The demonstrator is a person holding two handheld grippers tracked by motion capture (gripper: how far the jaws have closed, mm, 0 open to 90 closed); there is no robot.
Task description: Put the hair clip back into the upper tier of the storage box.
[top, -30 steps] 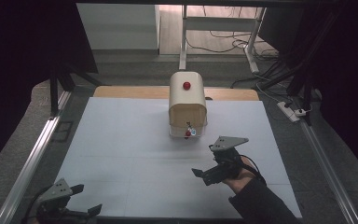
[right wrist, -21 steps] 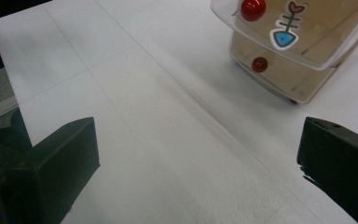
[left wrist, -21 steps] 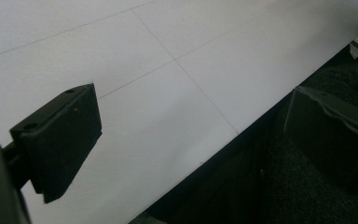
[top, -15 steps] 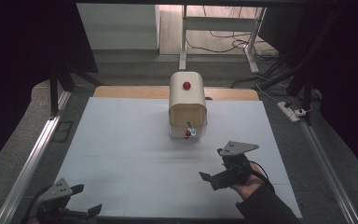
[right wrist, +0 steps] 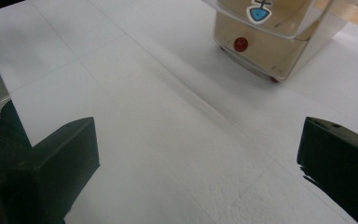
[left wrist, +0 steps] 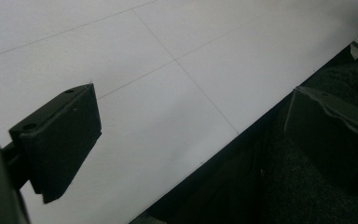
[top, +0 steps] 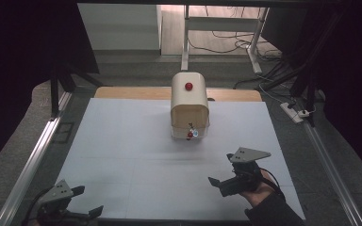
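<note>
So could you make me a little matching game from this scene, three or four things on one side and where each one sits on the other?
Things:
1. left tool
2. right tool
3. rounded cream box
4. red knob

Places:
A. on top of the box
B. near corner of the white table, open, on the left
C. far middle of the table
D. near side on the right, open, nearer to the box than the other tool

Pairs: 1-B, 2-D, 3-C, 4-A
</note>
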